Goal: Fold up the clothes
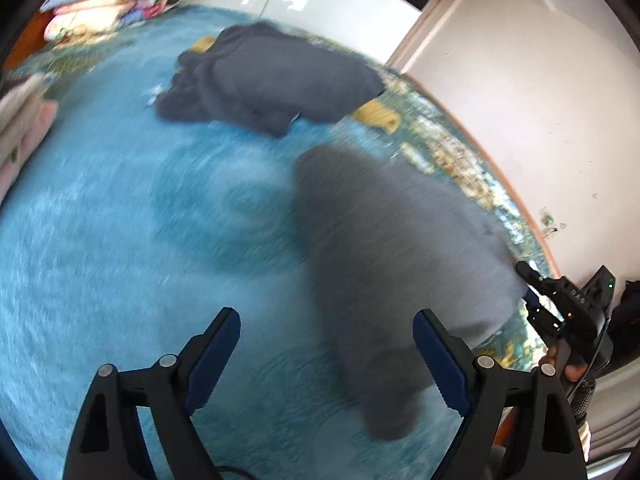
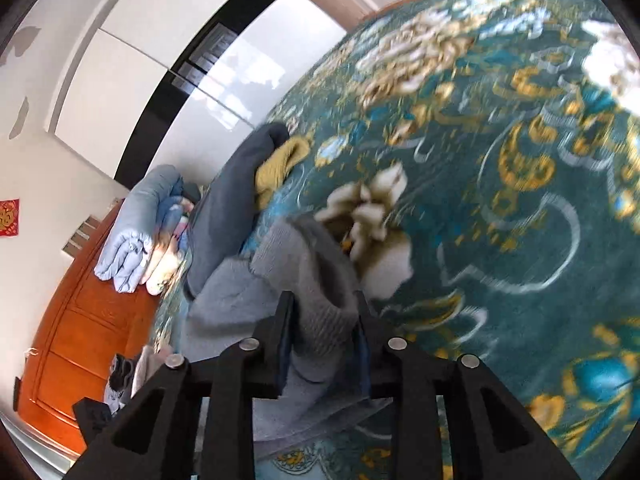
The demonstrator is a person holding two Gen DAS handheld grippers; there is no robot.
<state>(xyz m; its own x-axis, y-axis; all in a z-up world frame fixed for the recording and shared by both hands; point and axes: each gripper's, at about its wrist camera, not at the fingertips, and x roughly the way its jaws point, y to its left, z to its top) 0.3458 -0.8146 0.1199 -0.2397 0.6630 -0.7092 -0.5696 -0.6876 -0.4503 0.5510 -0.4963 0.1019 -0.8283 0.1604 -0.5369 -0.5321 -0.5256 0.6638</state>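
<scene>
A light grey knitted garment [image 1: 396, 256] lies blurred on the teal bed cover [image 1: 120, 240] at the right. My left gripper [image 1: 326, 332] is open and empty, just before its near end. My right gripper [image 2: 324, 312] is shut on the grey garment's ribbed edge [image 2: 316, 280]; it shows at the garment's right edge in the left wrist view [image 1: 560, 304]. A dark grey garment [image 1: 276, 80] lies crumpled farther back over a yellow item [image 1: 376, 116].
Folded quilts [image 1: 108, 4] are stacked at the far left corner. Pale folded clothes [image 1: 20, 120] lie at the left edge. The bed's flowered border [image 2: 500, 160] runs along a white wall [image 1: 540, 100]. An orange wooden door [image 2: 72, 340] stands behind.
</scene>
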